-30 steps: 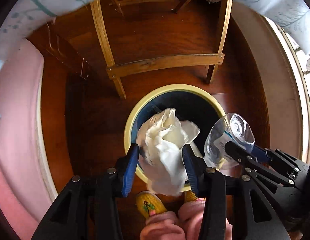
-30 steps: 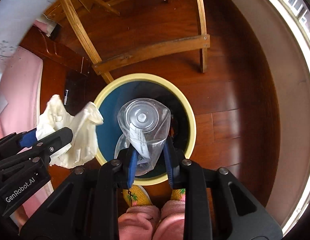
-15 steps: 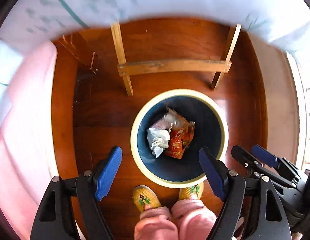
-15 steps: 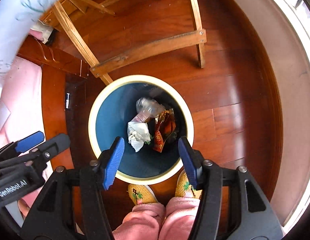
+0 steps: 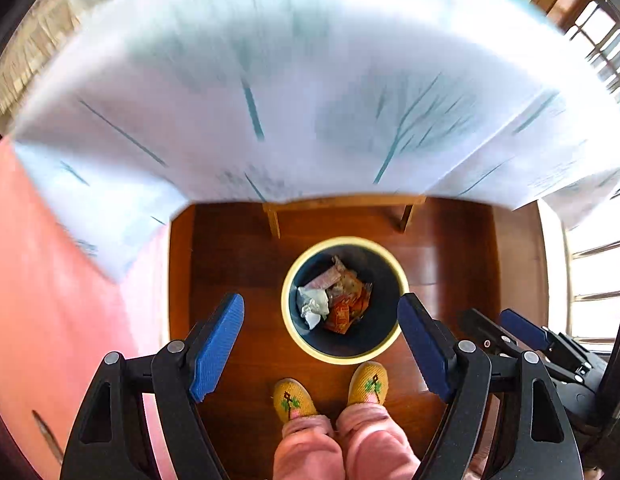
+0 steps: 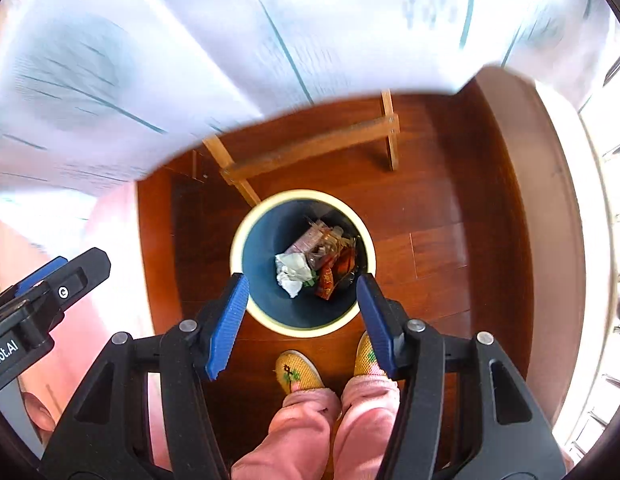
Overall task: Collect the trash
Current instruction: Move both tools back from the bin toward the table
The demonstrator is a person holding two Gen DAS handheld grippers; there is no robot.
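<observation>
A round bin [image 5: 287, 322] [image 6: 239, 236] with a cream rim and dark blue inside stands on the wood floor. Inside lie a crumpled white tissue [image 5: 312, 304] [image 6: 291, 270], a clear plastic cup [image 6: 322, 250] and red-orange wrappers [image 5: 346, 308] [image 6: 330, 276]. My left gripper [image 5: 322, 340] hangs high above the bin, open and empty. My right gripper [image 6: 301, 312] is also open and empty above the bin. The right gripper [image 5: 506, 332] shows at the right edge of the left wrist view. The left gripper [image 6: 53, 280] shows at the left edge of the right wrist view.
A table with a white cloth with teal line prints [image 5: 310, 100] [image 6: 189, 40] and wooden legs [image 6: 310, 148] stands beyond the bin. A person's yellow slippers [image 5: 293, 398] [image 6: 297, 372] and pink trouser legs are just before the bin. Pink fabric [image 5: 49, 300] lies at left; windows at right.
Both grippers opened and let go of the white tissue and the clear cup, which now lie in the bin. Both then rose, so the bin looks smaller and the tablecloth fills the top.
</observation>
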